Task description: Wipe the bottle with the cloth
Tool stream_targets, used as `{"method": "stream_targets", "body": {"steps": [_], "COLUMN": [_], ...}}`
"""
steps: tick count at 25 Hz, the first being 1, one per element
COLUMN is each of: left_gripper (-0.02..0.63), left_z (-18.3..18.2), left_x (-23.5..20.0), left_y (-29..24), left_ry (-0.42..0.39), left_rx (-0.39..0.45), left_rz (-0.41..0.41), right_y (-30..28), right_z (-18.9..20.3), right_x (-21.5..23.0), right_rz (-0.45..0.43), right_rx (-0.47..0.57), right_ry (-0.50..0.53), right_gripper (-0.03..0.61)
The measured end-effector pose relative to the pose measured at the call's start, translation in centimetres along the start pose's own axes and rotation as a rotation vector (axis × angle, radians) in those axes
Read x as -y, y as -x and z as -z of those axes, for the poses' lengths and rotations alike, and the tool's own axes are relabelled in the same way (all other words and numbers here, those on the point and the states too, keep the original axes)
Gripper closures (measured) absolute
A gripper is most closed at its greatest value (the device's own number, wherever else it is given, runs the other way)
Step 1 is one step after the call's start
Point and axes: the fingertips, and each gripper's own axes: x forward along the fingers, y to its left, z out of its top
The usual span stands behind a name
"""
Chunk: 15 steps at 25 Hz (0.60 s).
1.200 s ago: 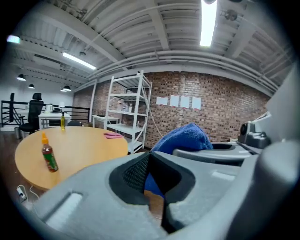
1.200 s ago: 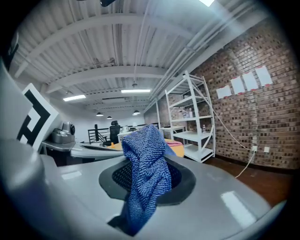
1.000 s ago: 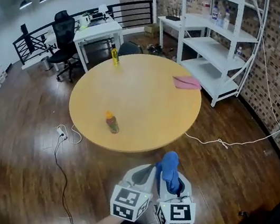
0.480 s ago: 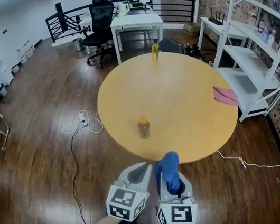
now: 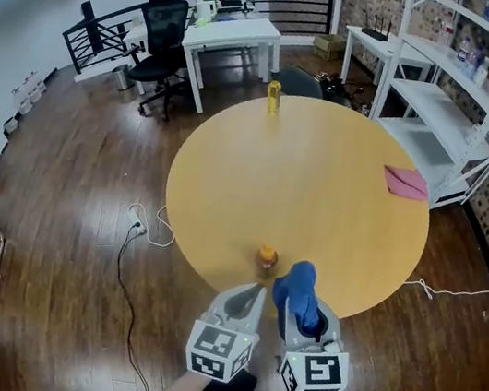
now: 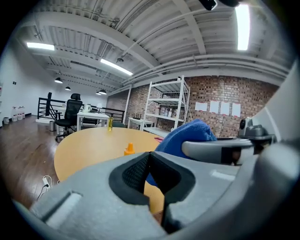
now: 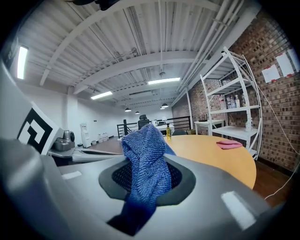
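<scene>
A small bottle with an orange cap [image 5: 266, 259] [image 6: 129, 149] stands upright near the front edge of the round wooden table [image 5: 318, 203]. It is just ahead of my two grippers and touches neither. My left gripper [image 5: 250, 296] [image 6: 150, 160] is shut with nothing in it. To its right my right gripper [image 5: 300, 314] [image 7: 147, 174] is shut on a blue cloth [image 5: 298, 291] [image 7: 146, 159] [image 6: 187, 138], which sticks up out of its jaws. Both grippers hover at the table's front rim, side by side.
A yellow bottle [image 5: 273, 98] [image 7: 168, 131] stands at the table's far edge and a pink cloth [image 5: 406, 182] [image 7: 228, 144] lies at its right side. White shelving [image 5: 453, 77] stands at the right, a white desk [image 5: 231, 33] and office chair [image 5: 161, 30] behind, a cable [image 5: 140, 228] on the floor.
Both grippers, with the blue cloth, have come forward to the table's front edge. The orange-capped bottle now lies right in front of them instead of well ahead.
</scene>
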Motion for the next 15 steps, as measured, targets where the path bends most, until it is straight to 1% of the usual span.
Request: {"method": "stream_targets", "body": {"steps": [4,7,8,9,10,12,15], "left_gripper": [0.607,0.607,0.597,0.563,0.546,0.53,0.466], "left_z": [-0.2,0.1,0.4,0.6,0.8,1.0,1.2], "left_x": [-2.3,-3.5,-3.8,-4.1,-4.5,-5.3,-5.7], "left_y": [-1.8,-3.3,-3.8,-4.1,-4.5,-5.1,-6.7], "left_ry": [-0.012,-0.042,-0.056,-0.07,-0.08,-0.086,-0.105], "left_rx": [-0.02,-0.042,-0.053,-0.064,-0.07,-0.072,-0.078], "left_rz": [0.079,0.125,0.139,0.149,0.155,0.165,0.198], "right_y": [-2.5,-3.7,-4.0,-4.2,-4.5,-5.1,-6.2], "right_z": [-0.3,-0.8,-0.9,-0.9,-1.0,-1.1,-1.6], "right_x": [0.0,0.6,0.9,1.1,1.2,1.5,2.6], "right_rz": [0.035,0.074,0.087,0.097,0.102,0.11,0.123], "right_rx": [-0.016,-0.017,-0.021,-0.026,-0.031,-0.039,-0.042], "right_ry": [0.004,0.004,0.001,0.0,0.001,0.009,0.016], "right_gripper": [0.495,0.495,0.495,0.495,0.495,0.495,0.495]}}
